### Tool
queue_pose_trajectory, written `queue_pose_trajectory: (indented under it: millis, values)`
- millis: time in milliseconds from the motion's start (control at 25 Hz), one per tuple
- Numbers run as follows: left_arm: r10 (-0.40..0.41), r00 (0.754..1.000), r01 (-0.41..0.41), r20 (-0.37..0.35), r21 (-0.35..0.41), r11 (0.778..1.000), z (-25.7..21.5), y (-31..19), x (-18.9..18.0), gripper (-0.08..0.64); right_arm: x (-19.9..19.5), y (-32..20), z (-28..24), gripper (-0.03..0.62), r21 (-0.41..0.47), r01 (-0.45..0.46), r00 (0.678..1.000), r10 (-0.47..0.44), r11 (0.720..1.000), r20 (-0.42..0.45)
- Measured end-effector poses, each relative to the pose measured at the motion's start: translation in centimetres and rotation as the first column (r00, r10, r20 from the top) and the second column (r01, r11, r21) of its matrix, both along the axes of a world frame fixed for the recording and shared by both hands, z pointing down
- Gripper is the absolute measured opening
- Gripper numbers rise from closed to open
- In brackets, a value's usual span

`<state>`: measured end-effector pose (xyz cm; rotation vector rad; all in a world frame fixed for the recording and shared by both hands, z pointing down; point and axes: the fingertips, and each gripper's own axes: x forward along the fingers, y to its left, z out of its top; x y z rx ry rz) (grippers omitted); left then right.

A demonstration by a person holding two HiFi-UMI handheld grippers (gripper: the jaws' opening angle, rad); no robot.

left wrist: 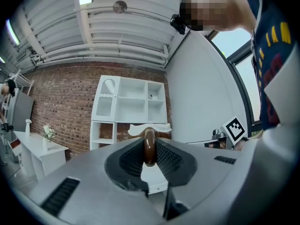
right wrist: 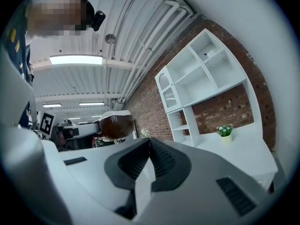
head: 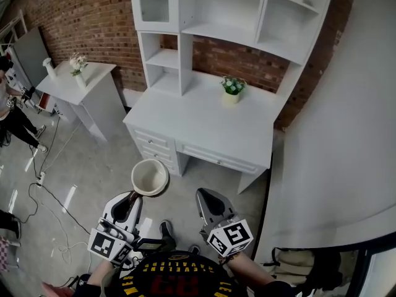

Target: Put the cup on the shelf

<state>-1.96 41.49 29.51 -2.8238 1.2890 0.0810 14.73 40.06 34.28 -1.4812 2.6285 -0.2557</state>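
Our left gripper (head: 131, 198) clamped on the brown handle (left wrist: 149, 146) of the cup (head: 150, 177), upright, short of the white shelf (head: 213, 30), our right gripper (head: 205, 197) alongside, jaws together, empty

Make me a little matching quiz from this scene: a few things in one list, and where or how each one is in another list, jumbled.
Things:
1. cup
2. potted plant
3. right gripper
4. flower vase

Places or states:
A. on the side table
B. jaws together, empty
C. handle clamped in the left gripper
D. on the white desk

Pairs: 1-C, 2-D, 3-B, 4-A
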Motion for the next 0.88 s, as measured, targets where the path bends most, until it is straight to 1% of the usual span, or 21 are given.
queue_pose_trajectory:
  millis: [360, 640, 880]
  values:
    - [0.024, 1.000, -0.024, -0.012, 0.017, 1.000, -0.4, -7.4, -3.9, 0.049, -3.1, -7.5, -0.2, 0.006, -0.009, -0.046, 0.999, 0.046, 0.999, -0.004]
    - [0.035, 0.998, -0.036, -0.050, -0.011, 0.999, -0.1, -13.0, -7.3, 0.049, -6.9, -13.3, -0.3, 0.006, -0.014, -0.043, 0.999, 0.042, 0.999, -0.024]
    - [0.038, 0.998, -0.039, -0.057, -0.020, 0.999, 0.8, -16.9, -10.4, 0.049, -9.8, -16.7, 0.3, 0.006, -0.027, -0.050, 0.998, 0.049, 0.998, -0.043]
